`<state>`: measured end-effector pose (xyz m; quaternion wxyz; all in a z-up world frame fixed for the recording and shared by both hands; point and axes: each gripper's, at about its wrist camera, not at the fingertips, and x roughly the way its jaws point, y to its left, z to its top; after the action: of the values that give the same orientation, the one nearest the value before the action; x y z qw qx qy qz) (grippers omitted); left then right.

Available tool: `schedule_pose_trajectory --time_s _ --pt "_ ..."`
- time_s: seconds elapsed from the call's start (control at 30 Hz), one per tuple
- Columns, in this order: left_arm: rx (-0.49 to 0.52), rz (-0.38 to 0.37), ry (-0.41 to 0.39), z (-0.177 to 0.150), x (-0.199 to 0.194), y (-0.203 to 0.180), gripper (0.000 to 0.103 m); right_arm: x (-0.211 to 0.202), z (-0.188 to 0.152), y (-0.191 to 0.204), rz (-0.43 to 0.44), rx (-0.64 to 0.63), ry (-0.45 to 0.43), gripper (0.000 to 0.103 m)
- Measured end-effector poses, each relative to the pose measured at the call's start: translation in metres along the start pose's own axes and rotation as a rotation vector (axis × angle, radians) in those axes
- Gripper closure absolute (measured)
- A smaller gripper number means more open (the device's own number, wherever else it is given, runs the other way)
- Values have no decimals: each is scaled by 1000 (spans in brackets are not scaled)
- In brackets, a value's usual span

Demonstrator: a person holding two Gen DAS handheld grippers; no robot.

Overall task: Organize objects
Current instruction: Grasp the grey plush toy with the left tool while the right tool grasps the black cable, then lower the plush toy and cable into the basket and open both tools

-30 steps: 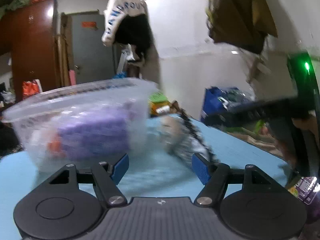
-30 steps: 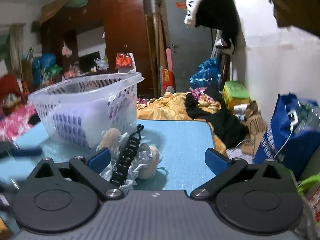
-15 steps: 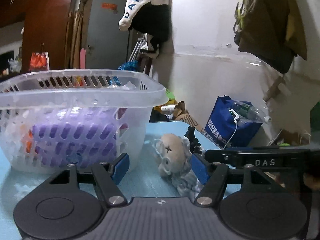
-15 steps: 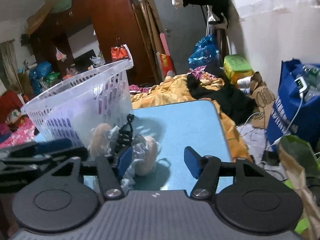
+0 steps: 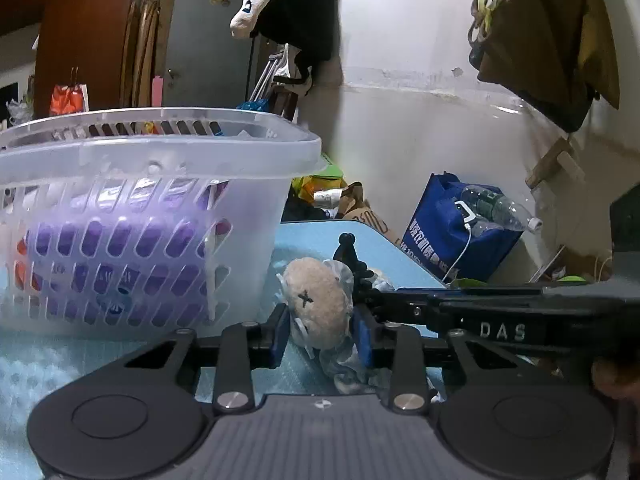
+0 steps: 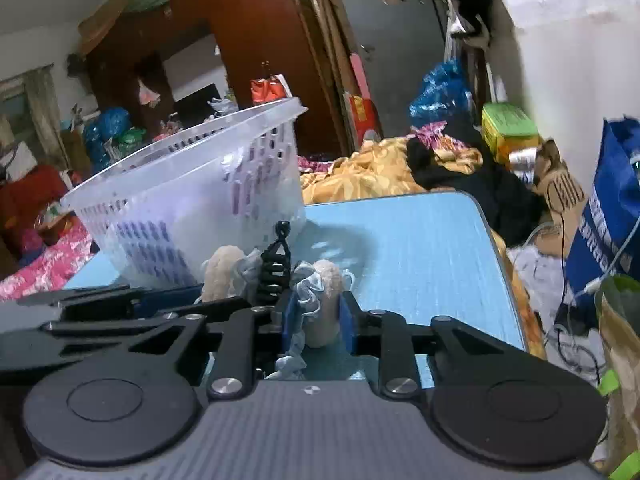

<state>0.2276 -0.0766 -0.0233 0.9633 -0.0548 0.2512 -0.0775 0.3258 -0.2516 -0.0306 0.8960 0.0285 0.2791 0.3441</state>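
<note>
Beige plush earmuffs (image 5: 318, 308) beside the white basket (image 5: 160, 152) — one pad pinched by left gripper (image 5: 320, 336), other by right gripper (image 6: 318, 320), jaws just closed. Lift together — level — over basket rim.

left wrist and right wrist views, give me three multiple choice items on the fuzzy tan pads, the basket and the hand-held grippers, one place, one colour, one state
1. Where do the fuzzy tan pads lie?
A. inside the basket
B. on the blue table beside the basket
C. on the floor

2. What colour is the bulky thing seen through the basket slots?
A. purple
B. green
C. yellow

3. How does the left hand-held gripper stand?
A. wide open above the basket
B. out of view
C. closed on a tan pad

Answers:
1 B, the pads sit on the table just outside the basket wall.
2 A, purple shows through the slots.
3 C, its jaws have just been closing and its blue pads press one pad's sides; the right hand-held gripper clamps the other.
</note>
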Motion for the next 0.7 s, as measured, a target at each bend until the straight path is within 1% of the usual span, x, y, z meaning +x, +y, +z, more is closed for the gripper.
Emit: schedule_pose_trajectory --time_s 0.07,0.1,0.2,0.43,0.53,0.7 --pt "-9 -13 -1 -1 -1 2 69 -3 -2 2 0 -10 -6 81" --pt "-10 -19 -3 -2 -2 3 69 -4 -2 4 0 -16 -12 85" --pt "-23 -44 -29 -4 -10 7 71 -17 -5 12 -3 -40 -51 87" --pt "8 -104 -151 -16 -55 8 74 -53 -15 43 16 -118 -145 88" --pt "18 -113 -197 -22 -72 8 74 -62 -20 54 32 -137 -175 88" --pt "31 -109 -259 -34 -96 12 74 -64 -21 74 39 -186 -207 88"
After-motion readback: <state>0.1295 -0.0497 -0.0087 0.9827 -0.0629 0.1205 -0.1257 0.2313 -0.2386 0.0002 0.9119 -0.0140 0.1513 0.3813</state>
